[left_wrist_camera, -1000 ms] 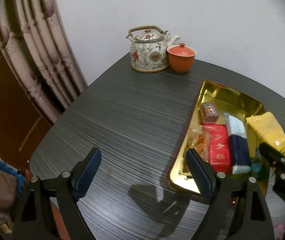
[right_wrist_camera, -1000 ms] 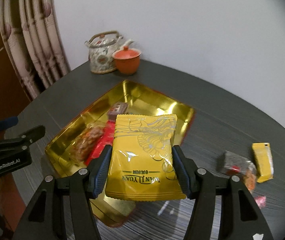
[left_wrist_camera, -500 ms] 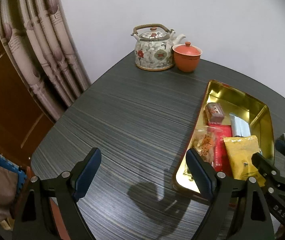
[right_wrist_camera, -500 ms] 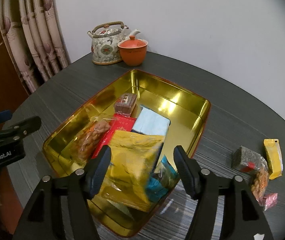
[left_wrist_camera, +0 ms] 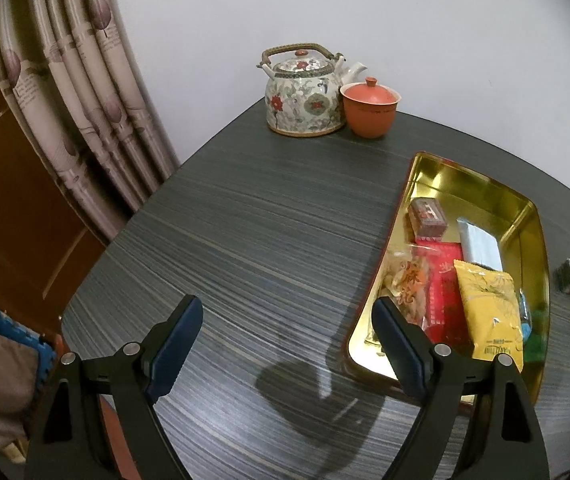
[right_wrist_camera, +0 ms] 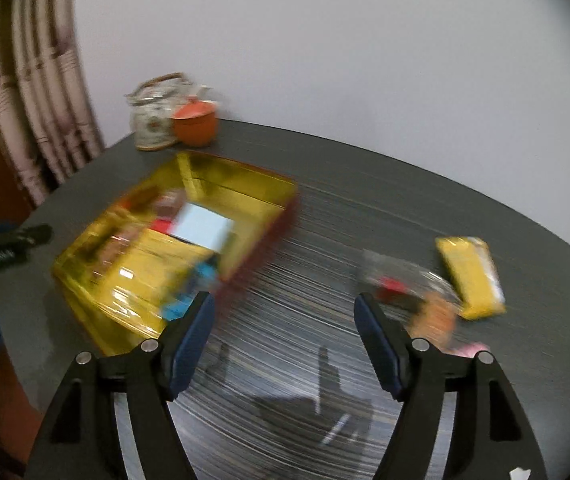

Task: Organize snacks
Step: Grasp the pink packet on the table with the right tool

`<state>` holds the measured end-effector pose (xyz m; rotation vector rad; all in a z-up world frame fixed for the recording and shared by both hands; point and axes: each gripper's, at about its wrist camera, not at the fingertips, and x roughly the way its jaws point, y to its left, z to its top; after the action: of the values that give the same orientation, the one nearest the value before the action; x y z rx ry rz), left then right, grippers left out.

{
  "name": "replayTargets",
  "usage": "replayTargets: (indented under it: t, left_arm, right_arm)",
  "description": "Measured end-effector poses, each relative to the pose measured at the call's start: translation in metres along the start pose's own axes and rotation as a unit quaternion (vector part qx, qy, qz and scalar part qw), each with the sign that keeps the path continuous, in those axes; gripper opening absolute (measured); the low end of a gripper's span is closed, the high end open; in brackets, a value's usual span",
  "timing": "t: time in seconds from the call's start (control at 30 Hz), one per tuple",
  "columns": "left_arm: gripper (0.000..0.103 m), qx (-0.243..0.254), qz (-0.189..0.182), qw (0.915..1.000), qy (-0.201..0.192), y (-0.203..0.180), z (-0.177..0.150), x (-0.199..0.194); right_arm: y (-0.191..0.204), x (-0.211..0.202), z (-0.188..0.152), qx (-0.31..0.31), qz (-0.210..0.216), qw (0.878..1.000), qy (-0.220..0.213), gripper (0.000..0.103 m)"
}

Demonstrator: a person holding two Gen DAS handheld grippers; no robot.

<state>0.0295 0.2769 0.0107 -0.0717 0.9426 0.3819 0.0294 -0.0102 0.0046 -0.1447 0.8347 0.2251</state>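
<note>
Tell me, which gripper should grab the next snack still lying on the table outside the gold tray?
Probably the right gripper. It is open and empty, and the loose snacks lie just beside its fingers. The left gripper hovers over bare table on the far side of the gold tray from them.

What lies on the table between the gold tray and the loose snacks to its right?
Nothing: bare table separates the gold tray from the loose snacks, seen in the blurred right wrist view.

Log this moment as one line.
right gripper: open, empty, jaws just opening | large yellow packet: in gold tray | left gripper: open, empty
</note>
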Motion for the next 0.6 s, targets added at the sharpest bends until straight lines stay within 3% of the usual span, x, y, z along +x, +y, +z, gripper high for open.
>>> replayTargets:
  t: [0.17, 0.3, 0.4, 0.6]
  left_arm:
    - [0.086, 0.002, 0.003, 1.0000, 0.000, -0.002, -0.001, 0.000]
    - [0.086, 0.006, 0.007, 1.0000, 0.001, -0.003, -0.001, 0.001]
    - [0.086, 0.004, 0.007, 1.0000, 0.003, -0.002, -0.001, 0.003]
    - [0.086, 0.011, 0.007, 0.9999, 0.009, -0.003, -0.002, 0.007]
  right_arm:
    - [-0.075, 0.001, -0.022, 0.074, -0.058, 0.995, 0.025, 0.069]
    - [-0.115, 0.008, -0.032, 0.143, -0.062, 0.987, 0.048, 0.069]
    - [-0.127, 0.015, -0.031, 0.180, -0.056, 0.981, 0.049, 0.069]
    - [-0.124, 0.038, -0.030, 0.172, -0.084, 0.979, 0.066, 0.069]
